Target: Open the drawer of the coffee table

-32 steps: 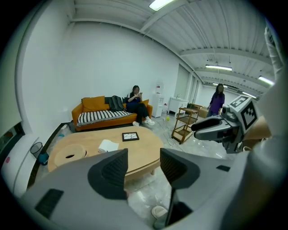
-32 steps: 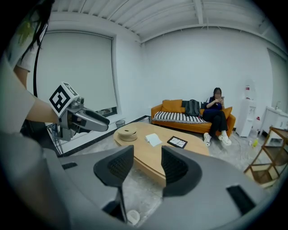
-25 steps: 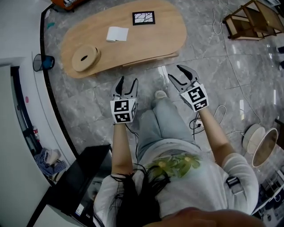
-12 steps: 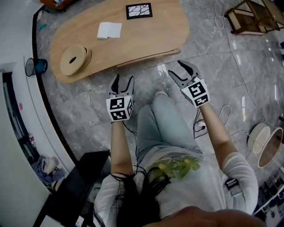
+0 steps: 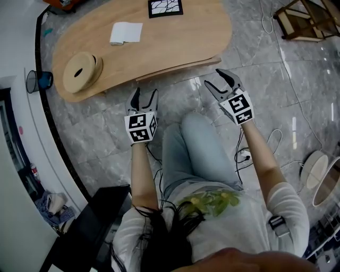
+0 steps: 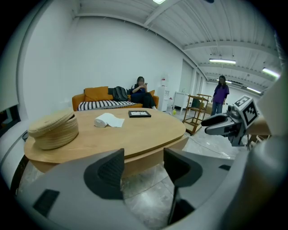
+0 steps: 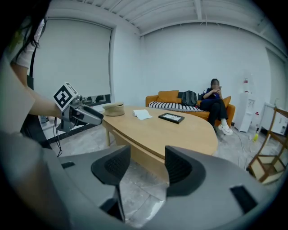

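- oval light wooden coffee table (image 5: 175, 40) stands on a grey marble floor (image 5: 95, 133), ahead of the seated person's light blue jeans legs (image 5: 196, 154)
- long flat wooden drawer front (image 5: 180, 68) runs under the near edge of the tabletop and looks pushed in; nothing touches it
- left gripper (image 5: 145, 95) hangs over the floor just short of the drawer front's left end, pointing at the table and a bit down
- left gripper view: its jaws are opening, with only the table edge and floor seen through the gap and nothing between the dark ribbed pads (image 6: 110, 170)
- right gripper (image 5: 218, 81) is near the drawer front's right end, clear of the table, angled toward it
- right gripper view: jaws stand wide apart and empty, ribbed pads (image 7: 118, 166) on nothing, table edge ahead
- the two grippers are well apart, one on each side of the knees
- on the tabletop: round woven straw basket with lid (image 5: 81, 71) at the left end, white folded paper towel (image 5: 126, 33) mid-left, black-framed picture (image 5: 165, 7) at the far edge
- dark round bin (image 5: 38, 81) on the floor left of the table, wooden shelf rack (image 5: 308, 21) at the upper right
- orange sofa (image 6: 96, 94) behind the table with a seated person (image 6: 140, 90); another person standing (image 6: 222, 94) farther off to the right
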Motion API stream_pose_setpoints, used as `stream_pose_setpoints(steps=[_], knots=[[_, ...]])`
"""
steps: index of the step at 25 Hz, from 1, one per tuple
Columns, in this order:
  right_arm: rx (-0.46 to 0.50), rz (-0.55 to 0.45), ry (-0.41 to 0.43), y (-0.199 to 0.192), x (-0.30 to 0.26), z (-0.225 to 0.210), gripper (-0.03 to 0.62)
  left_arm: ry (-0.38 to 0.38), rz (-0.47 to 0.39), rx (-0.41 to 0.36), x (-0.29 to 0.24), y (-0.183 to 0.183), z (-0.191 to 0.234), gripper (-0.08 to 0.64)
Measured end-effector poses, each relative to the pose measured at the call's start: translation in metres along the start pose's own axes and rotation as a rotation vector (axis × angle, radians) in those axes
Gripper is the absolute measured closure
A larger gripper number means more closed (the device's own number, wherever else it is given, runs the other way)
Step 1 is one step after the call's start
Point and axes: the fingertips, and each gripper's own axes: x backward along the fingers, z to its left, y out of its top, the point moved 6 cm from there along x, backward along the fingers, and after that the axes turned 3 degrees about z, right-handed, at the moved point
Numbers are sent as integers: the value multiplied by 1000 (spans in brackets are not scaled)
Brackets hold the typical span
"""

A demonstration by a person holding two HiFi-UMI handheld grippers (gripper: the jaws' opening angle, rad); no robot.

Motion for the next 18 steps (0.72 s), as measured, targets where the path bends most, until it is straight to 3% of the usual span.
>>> stream_pose_setpoints(steps=[9,18], knots=[[38,-16,-19,-34,-40,-23,356,17,-31,-1,-42,-29,23,279],[103,-91,-61,-77,-77,-42,341,100,-136,-57,-80,-62,54,265]])
